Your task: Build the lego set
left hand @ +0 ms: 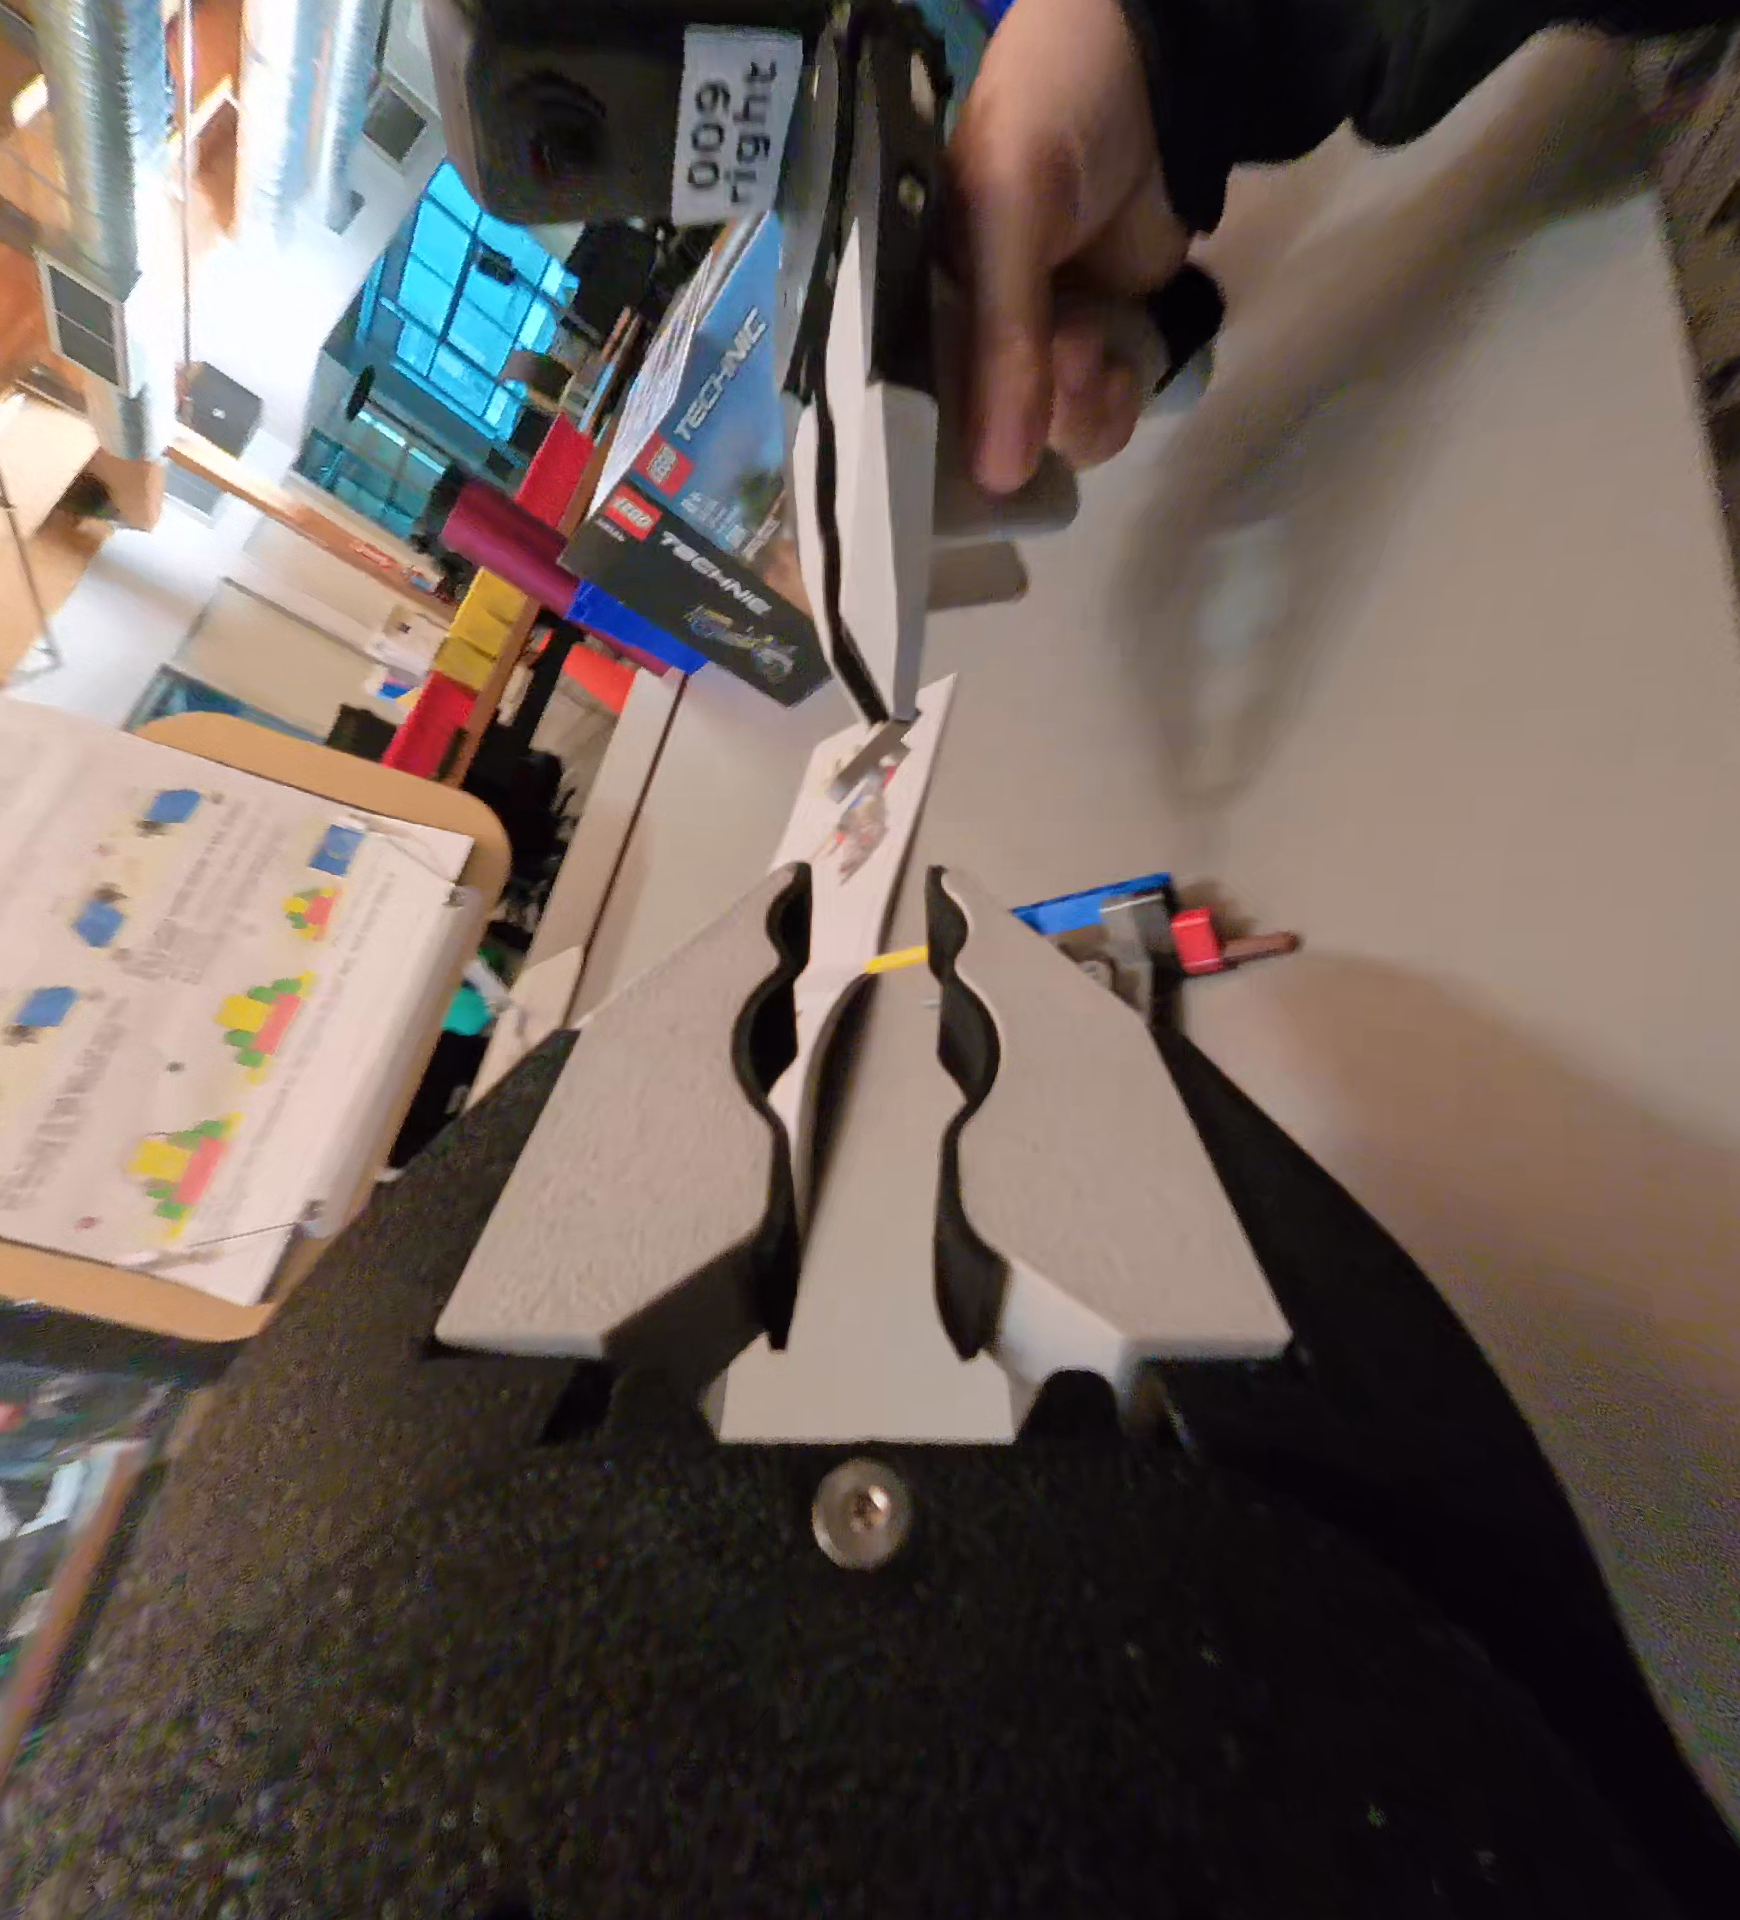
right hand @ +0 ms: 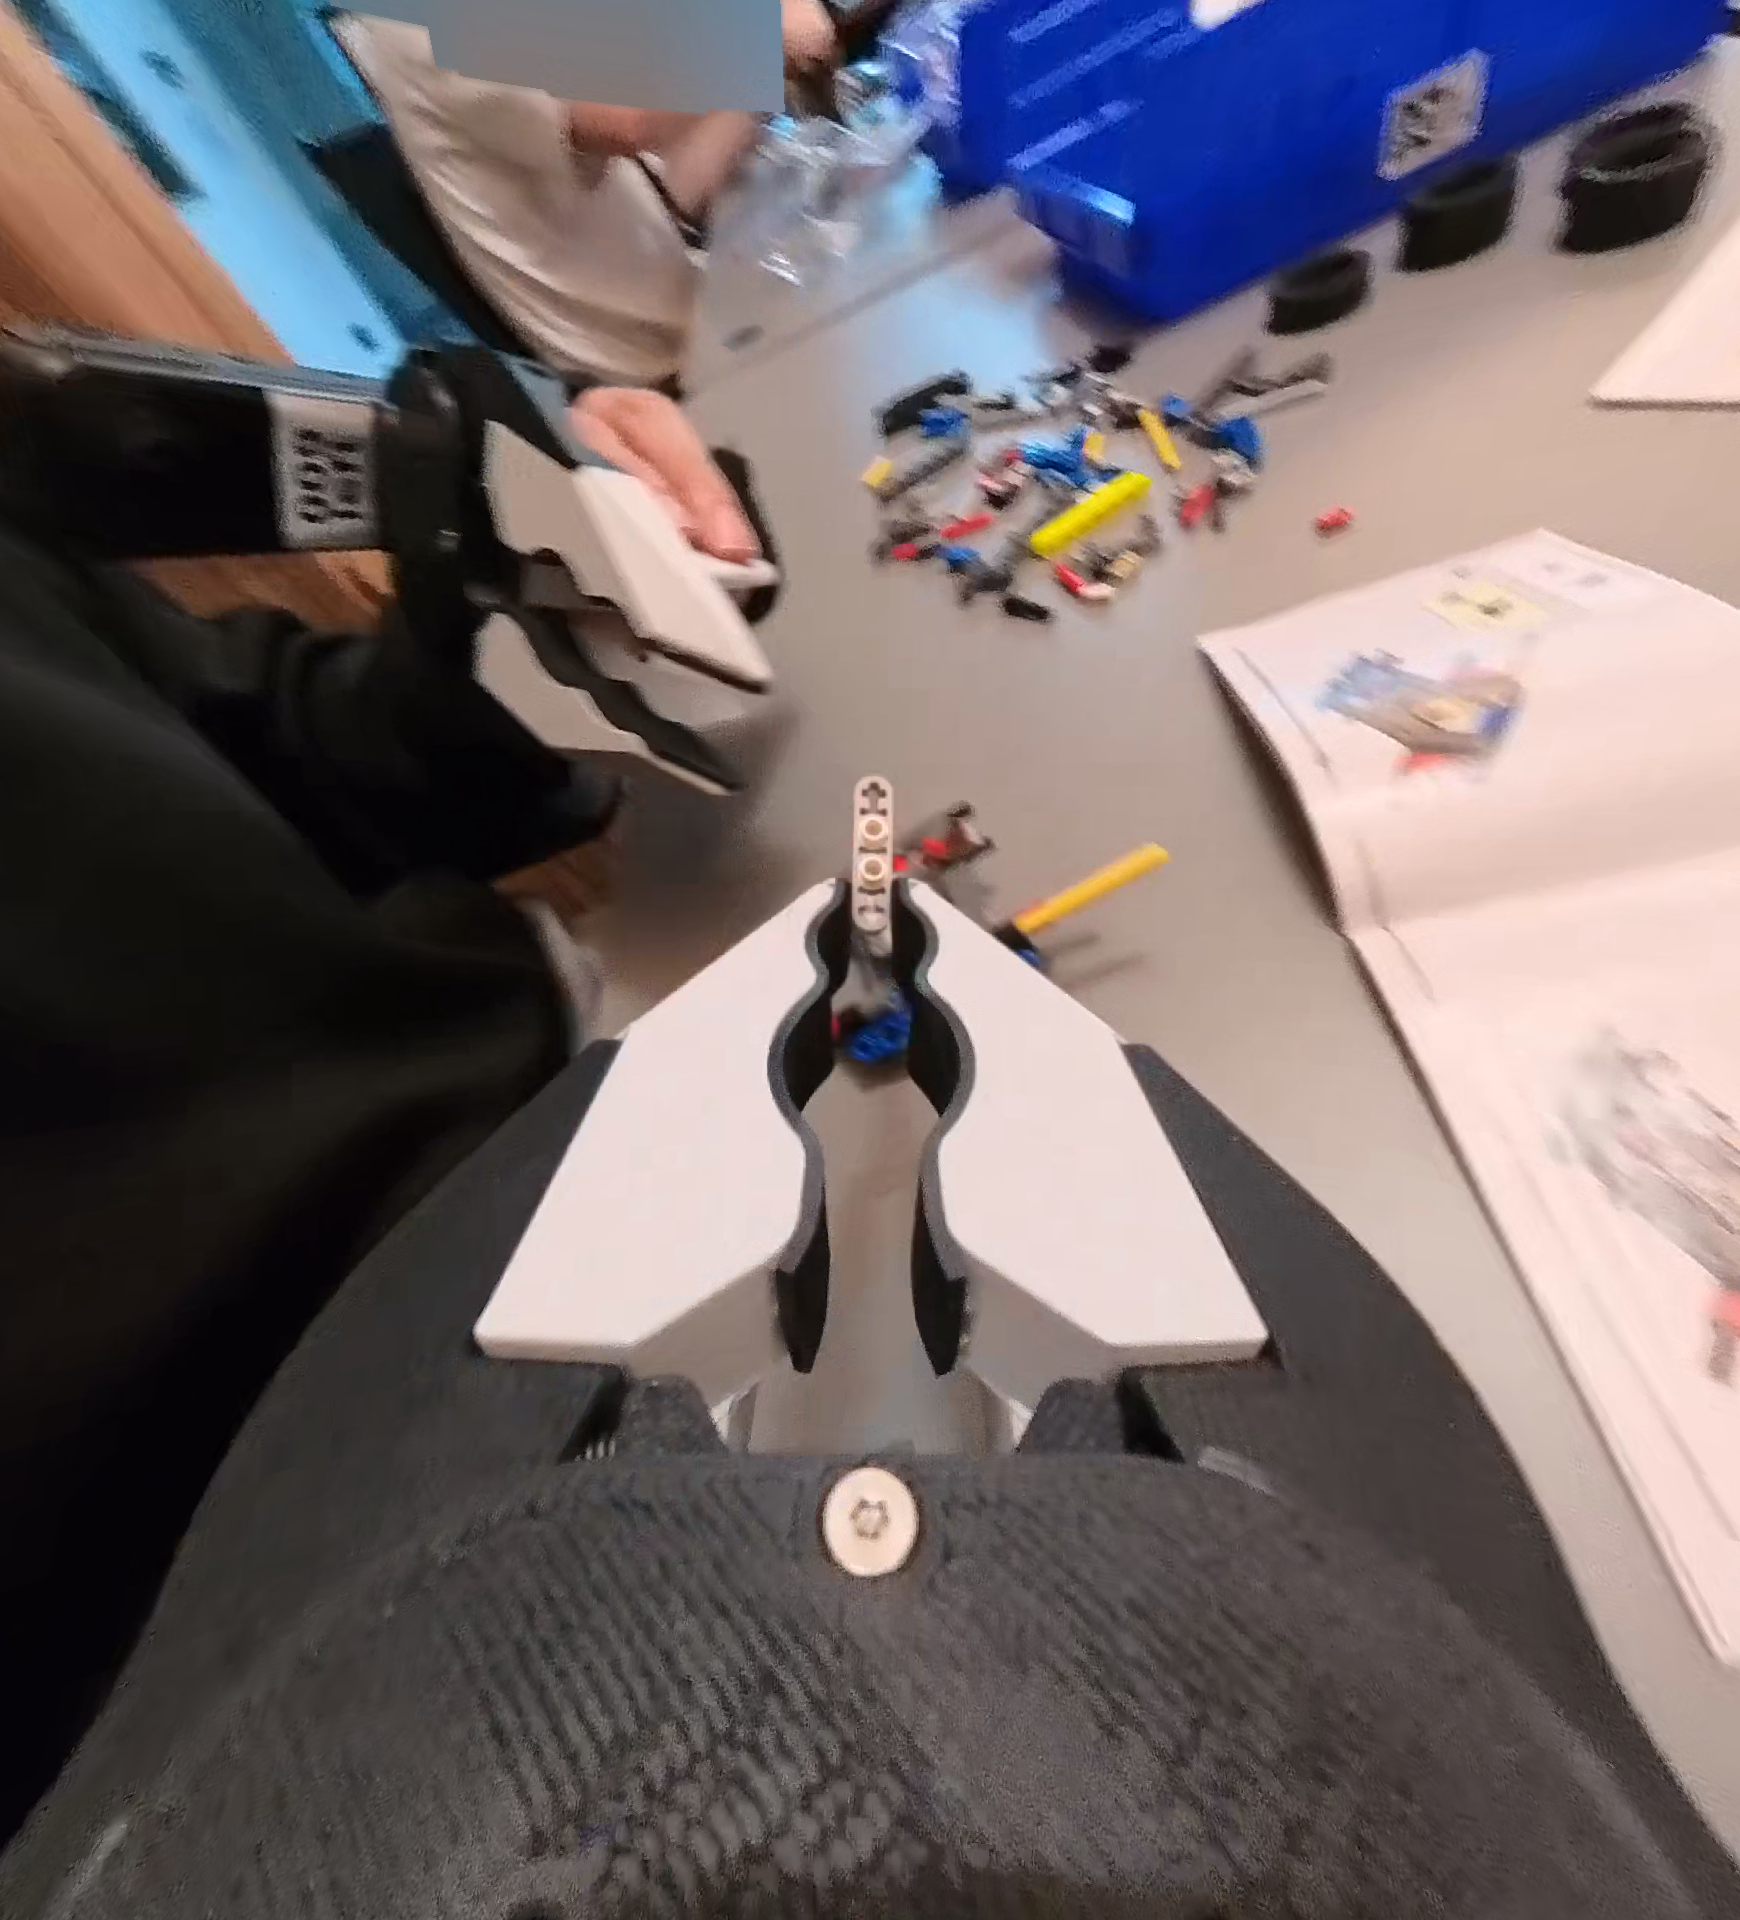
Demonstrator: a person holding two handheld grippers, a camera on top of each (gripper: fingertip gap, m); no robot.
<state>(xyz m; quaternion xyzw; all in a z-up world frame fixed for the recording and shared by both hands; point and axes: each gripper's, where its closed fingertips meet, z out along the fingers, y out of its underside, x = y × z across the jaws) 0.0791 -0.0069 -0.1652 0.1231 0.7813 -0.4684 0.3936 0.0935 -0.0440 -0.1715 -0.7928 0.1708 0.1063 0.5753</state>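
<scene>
My right gripper (right hand: 871,888) is shut on a thin light-grey beam (right hand: 871,847) that sticks out past its tips, above the grey table (right hand: 949,675). In the left wrist view it (left hand: 887,712) hangs tips-down with the beam (left hand: 868,756) at its tips. My left gripper (left hand: 871,883) is open and empty; it shows at the left of the right wrist view (right hand: 746,727), beside and apart from the beam. A small blue, grey and red assembly (left hand: 1146,935) lies on the table just right of the left fingers. A yellow axle (right hand: 1094,888) lies nearby.
A pile of loose parts (right hand: 1053,499) lies mid-table. An open instruction booklet (right hand: 1572,935) is at the right. A blue box (right hand: 1261,135) and black tyres (right hand: 1448,218) stand at the back. A set box (left hand: 700,582) and a clipboard with a printed sheet (left hand: 170,987) are at the left. One gripper's finger ends stand about 5 cm off the other's.
</scene>
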